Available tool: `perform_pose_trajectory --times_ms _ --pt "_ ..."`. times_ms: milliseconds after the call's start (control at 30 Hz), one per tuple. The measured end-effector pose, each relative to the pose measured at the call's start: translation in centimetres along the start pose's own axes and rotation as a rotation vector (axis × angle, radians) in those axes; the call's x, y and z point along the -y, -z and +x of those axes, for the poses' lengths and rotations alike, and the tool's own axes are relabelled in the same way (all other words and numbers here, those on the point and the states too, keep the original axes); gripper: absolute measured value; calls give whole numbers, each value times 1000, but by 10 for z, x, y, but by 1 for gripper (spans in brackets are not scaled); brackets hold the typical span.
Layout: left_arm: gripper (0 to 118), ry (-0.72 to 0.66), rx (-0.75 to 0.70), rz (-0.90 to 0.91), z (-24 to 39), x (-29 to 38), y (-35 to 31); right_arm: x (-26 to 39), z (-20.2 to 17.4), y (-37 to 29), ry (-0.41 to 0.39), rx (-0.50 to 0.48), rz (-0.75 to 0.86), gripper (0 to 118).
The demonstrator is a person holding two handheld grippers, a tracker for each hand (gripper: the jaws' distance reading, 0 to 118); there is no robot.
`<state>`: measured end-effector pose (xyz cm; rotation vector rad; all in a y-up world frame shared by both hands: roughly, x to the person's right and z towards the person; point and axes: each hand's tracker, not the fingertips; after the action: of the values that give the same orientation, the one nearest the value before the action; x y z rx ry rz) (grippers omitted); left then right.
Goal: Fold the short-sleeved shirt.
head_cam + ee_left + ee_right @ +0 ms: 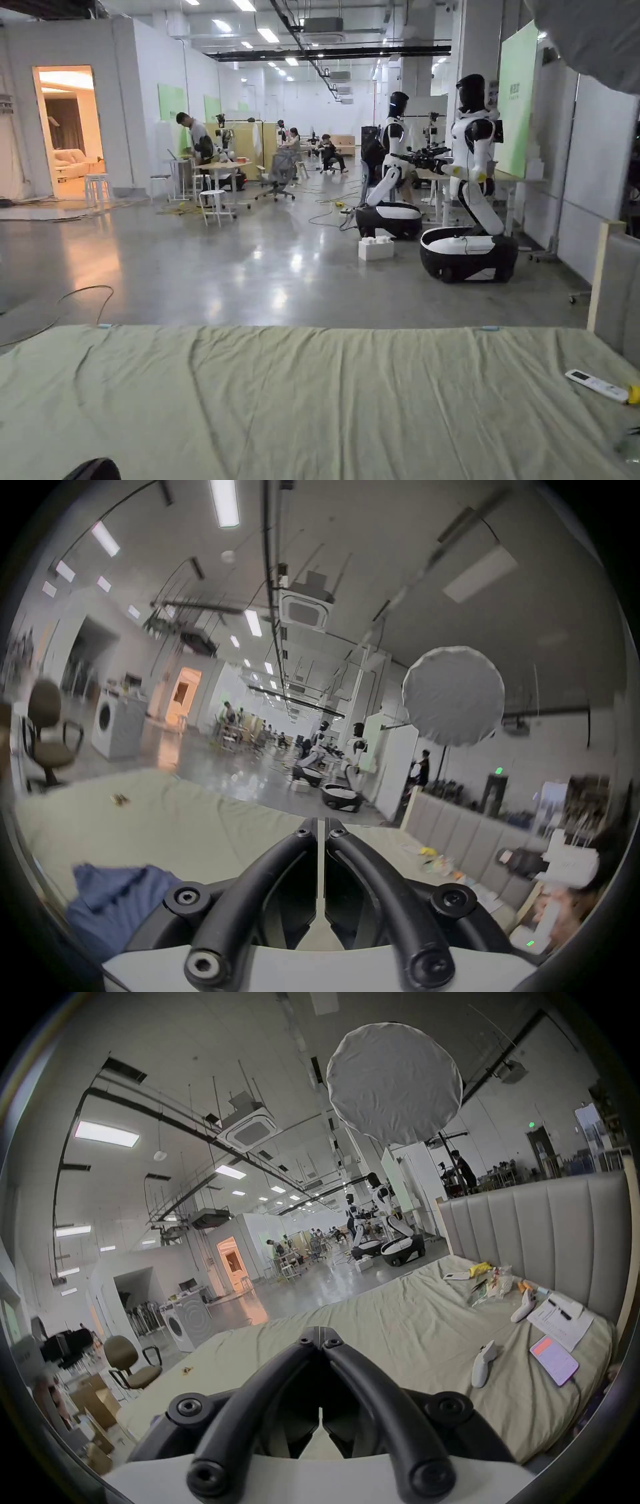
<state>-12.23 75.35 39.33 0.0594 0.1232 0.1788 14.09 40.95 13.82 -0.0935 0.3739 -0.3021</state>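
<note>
A crumpled blue garment [114, 902] lies on the pale green bed sheet [166, 830] at the lower left of the left gripper view, beside and behind the gripper's base. My left gripper [321, 821] is raised above the bed, its two black jaws closed together with nothing between them. My right gripper [319, 1331] is also held above the sheet [398, 1324], jaws closed on nothing. In the head view the green sheet [300, 400] stretches across the foreground.
A white remote [597, 385] lies at the bed's right side. Controllers [483, 1364], a phone [554, 1360], papers [561, 1319] and wrappers [491, 1284] sit near the padded headboard [540, 1234]. Two humanoid robots [469, 187] stand on the floor beyond. An office chair [128, 1362] and washing machine [185, 1319] stand left.
</note>
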Motion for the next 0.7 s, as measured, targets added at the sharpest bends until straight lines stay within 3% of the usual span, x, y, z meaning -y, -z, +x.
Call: perform_pose_trajectory --times_ms 33,67,100,300,700 --pt "3 35 -1 -8 12 4 3 -2 -3 -1 -61 -28 3 0" --pt "3 75 -10 -12 25 12 5 -2 -3 -2 -22 -18 0 0" --pt "3 28 38 -16 10 2 -3 -4 -4 -3 -35 -26 7 0" --pt "3 80 22 -23 31 15 5 -5 -20 -3 -167 3 20 0" --pt "3 76 -15 -54 29 13 22 -8 -22 -6 -161 -26 22 0"
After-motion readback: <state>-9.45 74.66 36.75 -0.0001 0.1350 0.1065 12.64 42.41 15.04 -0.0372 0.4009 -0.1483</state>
